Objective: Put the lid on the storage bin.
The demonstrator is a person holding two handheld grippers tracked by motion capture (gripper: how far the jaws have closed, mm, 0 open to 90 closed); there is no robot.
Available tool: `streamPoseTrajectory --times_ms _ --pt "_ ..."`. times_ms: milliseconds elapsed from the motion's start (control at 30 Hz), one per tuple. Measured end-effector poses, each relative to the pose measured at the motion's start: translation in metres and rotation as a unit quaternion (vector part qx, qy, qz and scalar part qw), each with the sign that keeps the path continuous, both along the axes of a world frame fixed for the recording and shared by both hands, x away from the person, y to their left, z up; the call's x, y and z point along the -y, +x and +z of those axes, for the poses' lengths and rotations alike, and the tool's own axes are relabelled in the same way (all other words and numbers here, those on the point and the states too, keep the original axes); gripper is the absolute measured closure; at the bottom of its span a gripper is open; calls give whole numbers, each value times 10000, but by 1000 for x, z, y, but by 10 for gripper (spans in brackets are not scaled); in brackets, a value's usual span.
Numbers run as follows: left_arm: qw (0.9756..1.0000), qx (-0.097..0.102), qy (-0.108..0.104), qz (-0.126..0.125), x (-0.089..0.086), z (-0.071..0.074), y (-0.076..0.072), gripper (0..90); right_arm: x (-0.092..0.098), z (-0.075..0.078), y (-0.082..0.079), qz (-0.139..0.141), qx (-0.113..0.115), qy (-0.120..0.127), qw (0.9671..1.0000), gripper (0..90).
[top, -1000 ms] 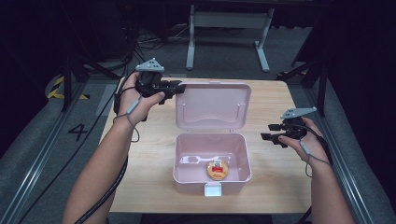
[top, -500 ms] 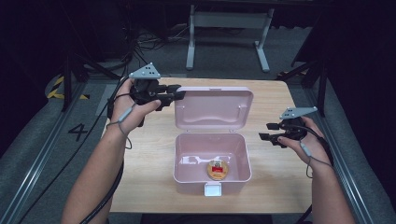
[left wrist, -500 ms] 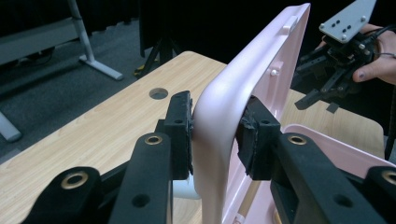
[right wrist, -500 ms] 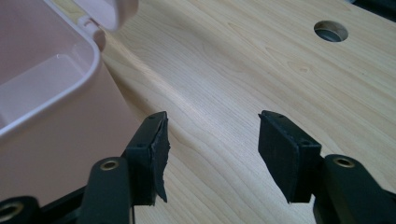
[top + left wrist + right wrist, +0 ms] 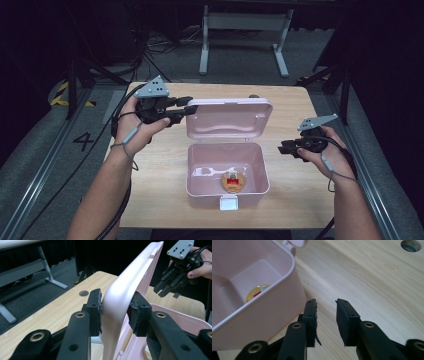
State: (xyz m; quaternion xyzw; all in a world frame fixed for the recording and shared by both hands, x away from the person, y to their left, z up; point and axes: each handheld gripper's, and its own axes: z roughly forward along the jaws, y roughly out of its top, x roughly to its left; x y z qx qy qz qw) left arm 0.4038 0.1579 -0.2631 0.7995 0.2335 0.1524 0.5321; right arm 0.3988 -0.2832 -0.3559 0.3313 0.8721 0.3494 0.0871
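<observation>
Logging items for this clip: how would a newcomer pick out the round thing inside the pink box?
On the wooden table stands an open pink box, its lid raised. On the box floor, toward its front right, lies a round tan disc. Its red centre mark sets it apart from the white spoon-shaped piece beside it.

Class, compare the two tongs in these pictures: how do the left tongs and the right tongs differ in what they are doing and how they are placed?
The left tongs have the raised pink lid between their jaws, which have just been opening; the right tongs have nothing between theirs, which have just been closing.
The left tongs sit at the lid's edge; the right tongs sit apart from the box, over bare table.
Both have black jaws and are hand-held.
</observation>
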Motion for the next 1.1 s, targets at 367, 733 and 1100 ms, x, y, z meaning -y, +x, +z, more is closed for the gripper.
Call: streamPoseTrajectory --times_ms 367,733,1100 --pt "9996 224 80 -123 0 -2 -12 661 -8 10 -8 238 87 -49 9997 711" --pt "9998 144 -72 -81 0 -8 -26 620 -10 17 -15 309 162 52 9994 717" --pt "9995 233 -166 -111 -2 -15 -39 592 -14 24 -24 534 271 161 9981 709"
